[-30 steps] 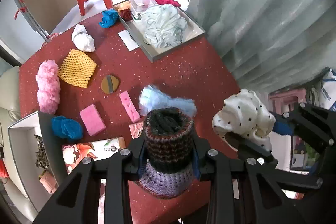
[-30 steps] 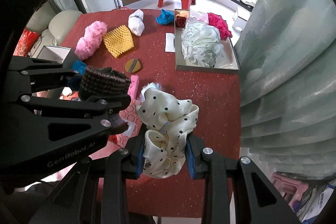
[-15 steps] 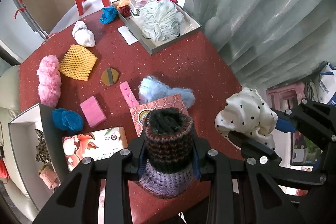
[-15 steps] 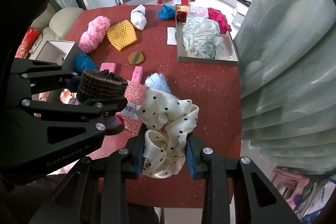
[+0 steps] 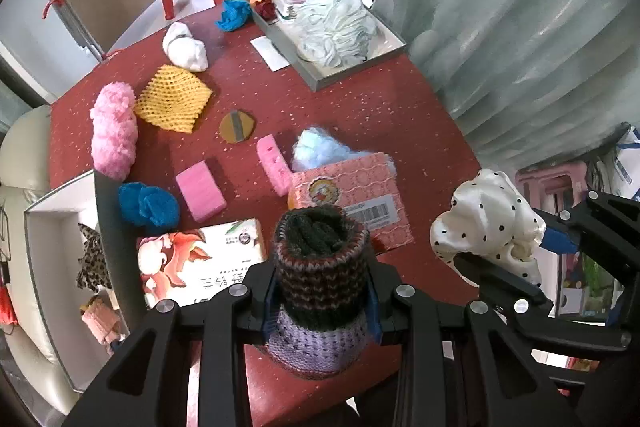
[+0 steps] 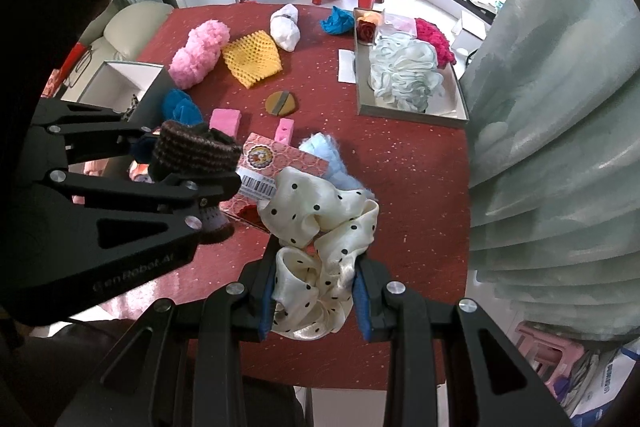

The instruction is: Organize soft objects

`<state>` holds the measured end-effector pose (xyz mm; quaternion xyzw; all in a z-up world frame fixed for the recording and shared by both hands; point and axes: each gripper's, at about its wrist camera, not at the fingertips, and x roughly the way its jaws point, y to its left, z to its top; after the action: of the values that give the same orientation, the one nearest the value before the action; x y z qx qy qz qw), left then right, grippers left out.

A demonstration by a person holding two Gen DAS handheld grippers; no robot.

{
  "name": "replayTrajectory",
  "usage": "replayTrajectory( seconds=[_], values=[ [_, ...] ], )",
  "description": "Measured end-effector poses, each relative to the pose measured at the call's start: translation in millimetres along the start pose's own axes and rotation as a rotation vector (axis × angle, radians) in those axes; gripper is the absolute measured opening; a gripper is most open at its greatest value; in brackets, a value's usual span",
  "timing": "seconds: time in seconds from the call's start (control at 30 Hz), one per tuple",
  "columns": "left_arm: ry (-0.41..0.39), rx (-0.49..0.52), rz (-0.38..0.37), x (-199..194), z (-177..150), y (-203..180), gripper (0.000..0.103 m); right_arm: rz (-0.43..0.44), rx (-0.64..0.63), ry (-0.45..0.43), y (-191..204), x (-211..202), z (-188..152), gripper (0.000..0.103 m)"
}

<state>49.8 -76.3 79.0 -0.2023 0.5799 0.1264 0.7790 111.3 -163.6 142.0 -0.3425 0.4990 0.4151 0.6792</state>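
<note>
**Two pairs of tongs, each carrying a soft item above a red counter**

The left tongs (image 5: pixel 320 307) pinched a striped knitted roll (image 5: pixel 320 267), brown and dark green above, lilac at the base. The right tongs (image 6: pixel 314 301) pinched a cream polka-dot scrunchie (image 6: pixel 320 239). Both items hung above the near edge of the red counter (image 5: pixel 360 115), just beside each other.

The knit looked light and springy, and seemed best gripped around its middle, as it was. The satin scrunchie looked slippery and floppy; a hold across its bunched folds seemed safer than one on a single loose edge.

Below lay a pink patterned packet (image 5: pixel 352 187), a pale blue fluff (image 5: pixel 316 151) and pink sponges (image 5: pixel 200 191). A grey tray (image 5: pixel 352 71) at the far side held a pale mesh pouf (image 5: pixel 336 27). An open white box (image 5: pixel 60 211) sat at the left edge, its contents mostly cut off. How much of either item was tucked behind the blue pads could not be made out.
</note>
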Motion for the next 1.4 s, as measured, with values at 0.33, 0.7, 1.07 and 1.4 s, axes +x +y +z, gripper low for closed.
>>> replayTrajectory(
  seconds=[0.33,0.7,1.07,1.4],
  values=[
    [0.010,-0.023,0.007,0.2,-11.4,14.6,0.035,0.007,-0.038,0.018,19.6,2.8,-1.5,0.034],
    [0.008,-0.061,0.016,-1.3,-19.6,33.5,0.035,0.006,-0.075,0.025,36.0,2.2,1.0,0.034],
    [0.014,-0.096,0.019,-2.3,-34.2,50.6,0.035,0.010,-0.128,0.032,57.2,1.0,1.9,0.034],
    [0.019,-0.176,0.038,-6.2,-58.8,83.3,0.035,0.027,-0.205,0.038,85.0,-0.2,2.3,0.034]
  ],
)
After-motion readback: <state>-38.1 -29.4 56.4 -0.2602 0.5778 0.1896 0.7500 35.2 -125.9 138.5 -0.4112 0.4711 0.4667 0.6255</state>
